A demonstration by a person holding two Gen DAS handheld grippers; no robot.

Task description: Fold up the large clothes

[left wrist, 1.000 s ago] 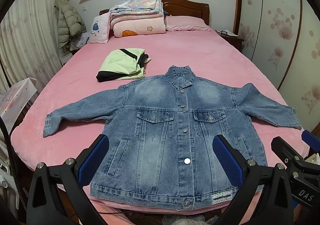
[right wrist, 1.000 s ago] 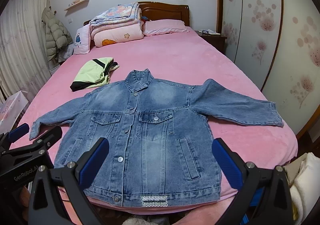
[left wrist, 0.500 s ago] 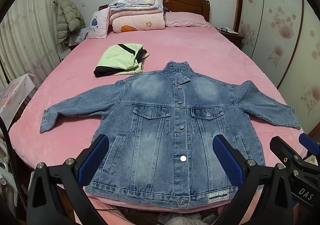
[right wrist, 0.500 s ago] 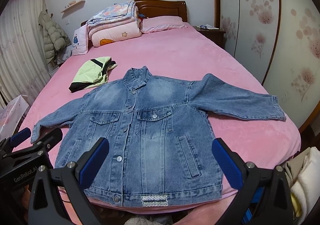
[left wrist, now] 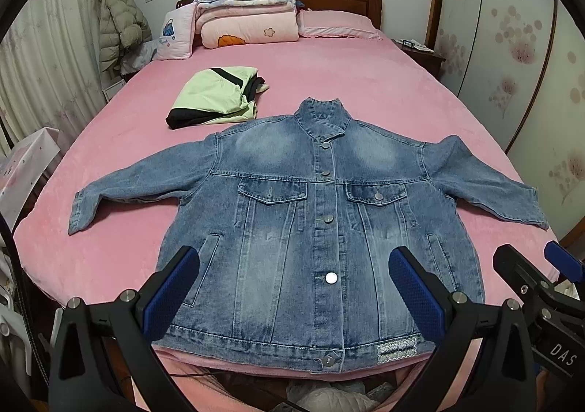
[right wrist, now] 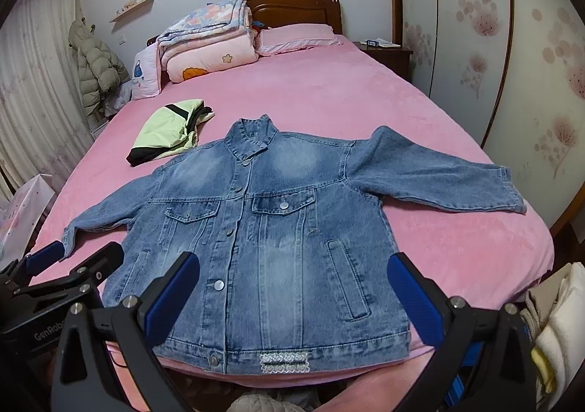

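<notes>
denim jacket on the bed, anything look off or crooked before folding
Nothing much stands out. The denim jacket lies flat, front up and buttoned on the pink bed, sleeves spread to both sides. Its hem hangs slightly over the near bed edge. Both grippers, left and right, are open above it.

Both grippers are matte black frames with silver screws and textured blue pads. The left gripper (left wrist: 292,287) carries white "GenRobo" lettering on its side; the right gripper (right wrist: 292,287) reads "DAS".

One denim jacket (left wrist: 321,229), one folded green garment (left wrist: 215,97), two pillows (left wrist: 175,33).
</notes>
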